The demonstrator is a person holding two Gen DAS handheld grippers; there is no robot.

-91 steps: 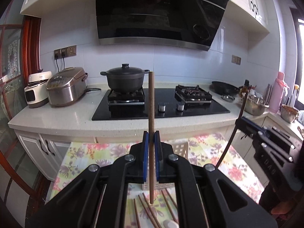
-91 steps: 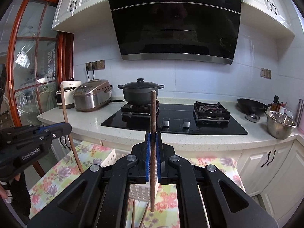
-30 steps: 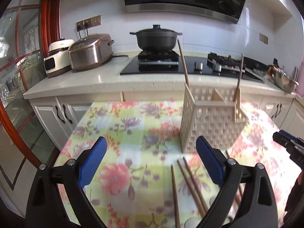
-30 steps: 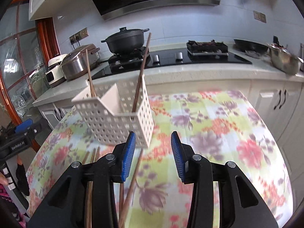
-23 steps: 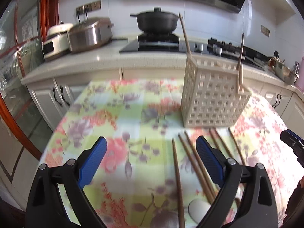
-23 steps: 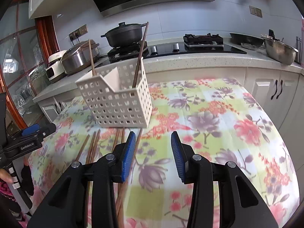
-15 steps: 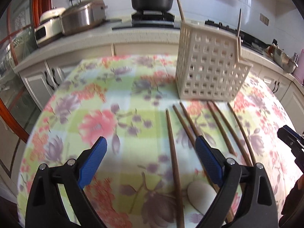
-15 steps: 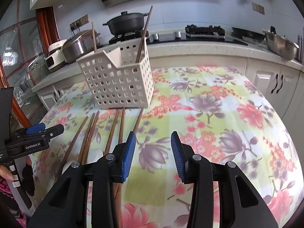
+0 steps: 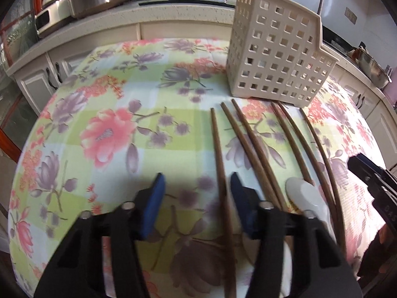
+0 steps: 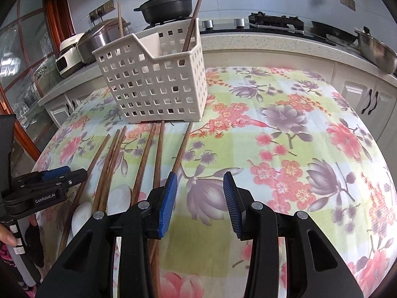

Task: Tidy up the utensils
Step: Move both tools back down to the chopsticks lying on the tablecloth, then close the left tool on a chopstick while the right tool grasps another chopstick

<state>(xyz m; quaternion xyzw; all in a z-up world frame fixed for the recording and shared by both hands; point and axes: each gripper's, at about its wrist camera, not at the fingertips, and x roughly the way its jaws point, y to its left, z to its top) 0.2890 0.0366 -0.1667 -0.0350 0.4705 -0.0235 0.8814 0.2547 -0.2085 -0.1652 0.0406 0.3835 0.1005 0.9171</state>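
Both grippers are reaching for the next chopsticks. The left gripper [image 9: 196,188] spreads wide and empty around a chopstick [image 9: 219,154]; the right gripper [image 10: 198,186], also agape, has one [image 10: 180,149] at its left finger. Next: close squarely. Three seconds ago each clamped a stick, now standing in the basket [image 10: 158,84] ahead.
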